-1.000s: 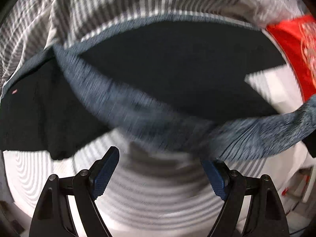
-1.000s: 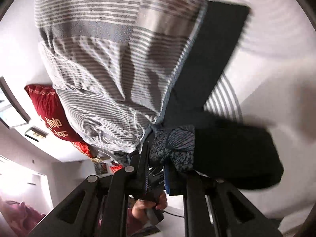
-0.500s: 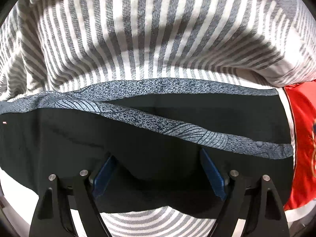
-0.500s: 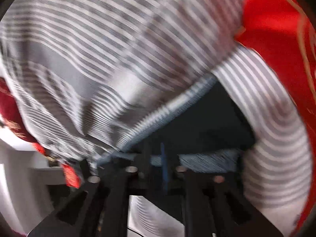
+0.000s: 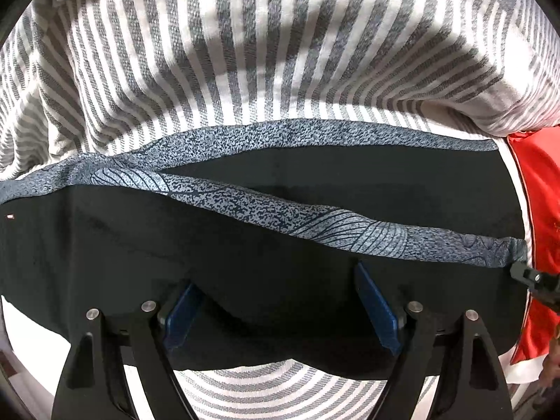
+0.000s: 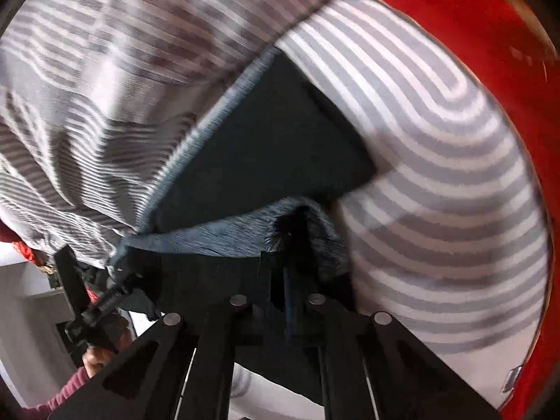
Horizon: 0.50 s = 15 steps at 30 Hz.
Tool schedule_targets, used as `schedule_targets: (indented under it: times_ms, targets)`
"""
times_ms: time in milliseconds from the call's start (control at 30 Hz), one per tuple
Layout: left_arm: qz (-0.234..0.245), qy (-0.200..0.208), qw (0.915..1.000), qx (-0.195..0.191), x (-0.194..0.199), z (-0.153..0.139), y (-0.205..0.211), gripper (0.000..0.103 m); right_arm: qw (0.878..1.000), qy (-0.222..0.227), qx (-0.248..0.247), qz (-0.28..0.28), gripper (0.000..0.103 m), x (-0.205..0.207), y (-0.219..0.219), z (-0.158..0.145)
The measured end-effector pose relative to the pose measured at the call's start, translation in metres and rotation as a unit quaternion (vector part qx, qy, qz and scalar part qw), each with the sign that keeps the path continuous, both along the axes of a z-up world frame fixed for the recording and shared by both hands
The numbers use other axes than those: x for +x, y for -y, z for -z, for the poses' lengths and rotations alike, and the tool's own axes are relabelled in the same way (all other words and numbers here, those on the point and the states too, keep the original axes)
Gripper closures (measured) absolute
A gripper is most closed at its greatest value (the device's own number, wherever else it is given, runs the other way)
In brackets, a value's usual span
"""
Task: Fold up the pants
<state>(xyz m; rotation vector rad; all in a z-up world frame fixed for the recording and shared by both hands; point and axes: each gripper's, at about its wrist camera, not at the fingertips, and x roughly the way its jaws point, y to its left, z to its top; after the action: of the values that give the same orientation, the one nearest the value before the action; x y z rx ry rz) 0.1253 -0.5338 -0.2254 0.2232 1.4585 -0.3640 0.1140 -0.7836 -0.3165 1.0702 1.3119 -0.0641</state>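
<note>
left gripper (image 5: 280, 301) gapes over black pants (image 5: 266, 280); right gripper (image 6: 285, 273) pinches their patterned edge.

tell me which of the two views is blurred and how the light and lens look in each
Left wrist view: sharp, the weave of the striped bedding and the speckled trim on the black pants read clearly, soft shadows cross the stripes, and fisheye bending curves them. Right wrist view: motion-smeared, stripes and the pants' trim streak, the red cloth is saturated, with a dark lens rim at the corners.
</note>
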Motion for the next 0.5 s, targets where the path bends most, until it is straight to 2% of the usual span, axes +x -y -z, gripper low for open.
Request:
schedule_targets:
  times_ms: [200, 300, 400, 433, 500]
  targets:
    - [-0.001, 0.015, 0.9997, -0.021, 0.002, -0.026, -0.002, 0.018, 0.995, 0.078, -0.052, 0.022, 0.098, 0.031, 0.032, -0.065]
    - [0.001, 0.04, 0.9988, -0.029, 0.015, -0.044, 0.008, 0.018, 0.993, 0.09, -0.075, 0.004, 0.098, 0.057, 0.044, -0.08]
    - [-0.001, 0.065, 0.9974, -0.031, 0.027, -0.057, 0.009, 0.018, 0.991, 0.08, -0.104, -0.031, 0.098, 0.08, 0.047, -0.075]
    - [-0.002, 0.068, 0.9973, -0.027, 0.029, -0.057, 0.008, 0.018, 0.989, 0.068, -0.123, -0.047, 0.098, 0.087, 0.044, -0.067]
    - [-0.003, 0.065, 0.9978, -0.009, 0.036, -0.049, 0.001, 0.018, 0.99, 0.035, -0.128, -0.056, 0.098, 0.096, 0.043, -0.041]
